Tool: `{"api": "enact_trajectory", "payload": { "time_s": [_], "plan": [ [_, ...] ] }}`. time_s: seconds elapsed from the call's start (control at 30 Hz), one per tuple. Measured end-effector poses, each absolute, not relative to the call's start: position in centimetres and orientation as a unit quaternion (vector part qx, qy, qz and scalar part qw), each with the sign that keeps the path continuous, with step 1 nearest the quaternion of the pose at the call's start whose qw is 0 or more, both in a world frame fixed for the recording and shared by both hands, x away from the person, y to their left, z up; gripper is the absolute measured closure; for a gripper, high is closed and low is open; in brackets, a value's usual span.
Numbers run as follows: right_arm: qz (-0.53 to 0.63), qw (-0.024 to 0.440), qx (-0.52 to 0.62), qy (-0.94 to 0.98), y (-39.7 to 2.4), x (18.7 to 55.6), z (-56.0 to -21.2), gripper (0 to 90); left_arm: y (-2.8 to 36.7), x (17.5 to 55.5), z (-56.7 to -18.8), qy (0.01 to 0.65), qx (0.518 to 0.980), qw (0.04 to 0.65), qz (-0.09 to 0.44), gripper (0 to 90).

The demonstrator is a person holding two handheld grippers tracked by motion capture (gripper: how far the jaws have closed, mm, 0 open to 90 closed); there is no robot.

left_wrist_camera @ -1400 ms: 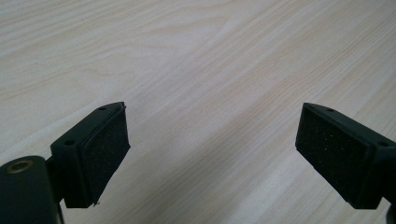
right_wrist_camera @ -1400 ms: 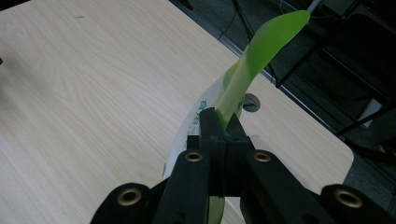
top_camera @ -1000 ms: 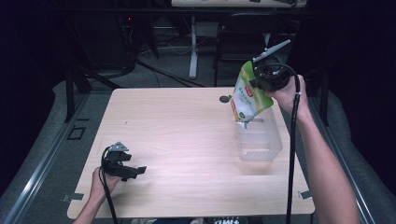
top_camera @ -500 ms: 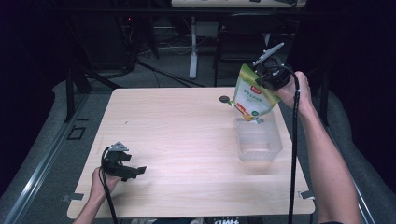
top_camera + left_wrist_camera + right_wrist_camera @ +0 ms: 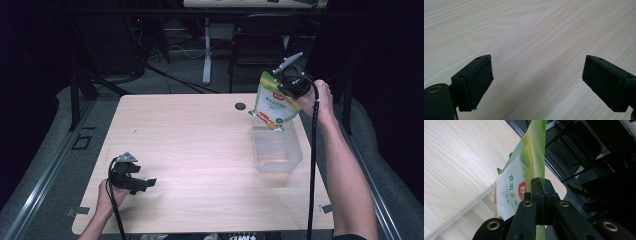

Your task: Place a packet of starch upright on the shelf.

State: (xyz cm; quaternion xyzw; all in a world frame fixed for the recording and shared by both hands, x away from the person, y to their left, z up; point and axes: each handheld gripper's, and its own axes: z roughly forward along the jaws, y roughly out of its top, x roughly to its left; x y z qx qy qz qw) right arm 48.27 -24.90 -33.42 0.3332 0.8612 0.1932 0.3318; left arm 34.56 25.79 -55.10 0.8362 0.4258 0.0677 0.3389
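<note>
A green and white food pouch [image 5: 273, 103] hangs in the air over the far right of the table, its lower corner just above a clear plastic bin [image 5: 276, 150]. My right gripper [image 5: 286, 85] is shut on the pouch's upper edge; in the right gripper view the pouch [image 5: 524, 177] rises from between the closed jaws, with the bin's rim [image 5: 461, 215] below. My left gripper [image 5: 142, 183] rests near the table's front left, held by a hand. In the left gripper view its pads [image 5: 477, 82] stand wide apart over bare wood, nothing between them.
The light wooden table [image 5: 190, 150] has a small dark round hole [image 5: 240, 106] near its far edge. Beyond the table stand a dark chair [image 5: 260, 50] and desk legs. Black cables trail from both grippers toward the front edge.
My right gripper has carried the pouch down and slightly toward the right, closer over the bin. The left gripper has stayed where it was.
</note>
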Motion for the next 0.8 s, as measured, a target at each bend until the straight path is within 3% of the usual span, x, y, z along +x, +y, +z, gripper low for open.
{"api": "enact_trajectory", "payload": {
  "time_s": [0.8],
  "plan": [
    [0.166, 0.369, 0.326, 0.855, -25.2, 48.9, -35.0, 90.0, 25.9, 34.5, -55.1, 0.427, 0.836, 0.339, 0.068, 9.7]
  ]
}}
